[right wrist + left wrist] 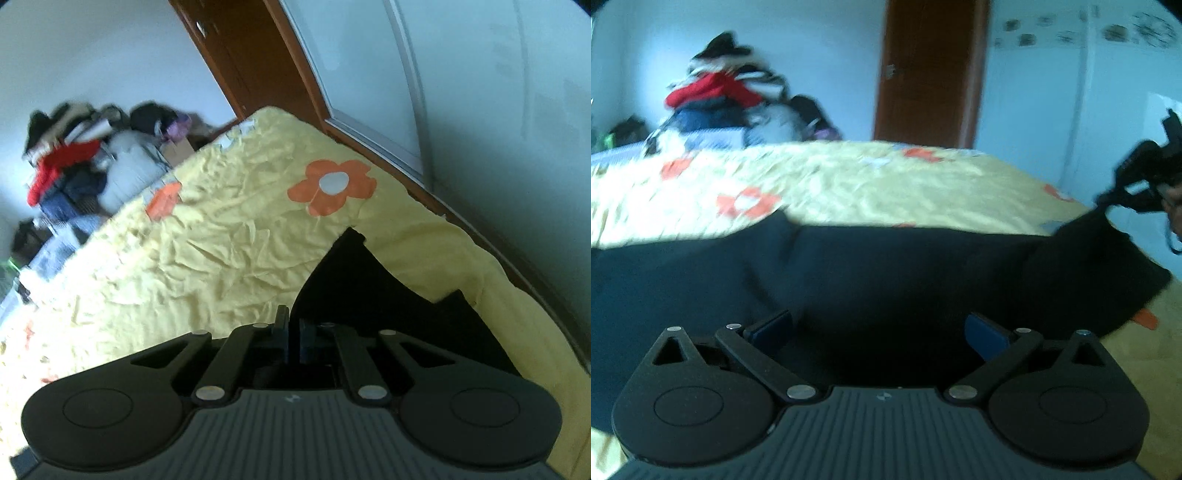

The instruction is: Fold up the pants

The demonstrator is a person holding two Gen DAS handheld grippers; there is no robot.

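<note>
Evidently folding has barely begun: the black pants (871, 273) lie spread across the yellow flowered bedspread (849, 184), with no finished fold visible. The right gripper (294, 334) pinches one pants corner, lifted off the bedspread; the left gripper (879, 328) gapes open over the pants. Beyond the bedspread, a clothes pile (720, 96) obstructs nothing.

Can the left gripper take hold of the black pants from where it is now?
Probably yes. The left gripper is open, and the black pants lie right ahead of its fingers on the yellow bedspread, with nothing between.
</note>
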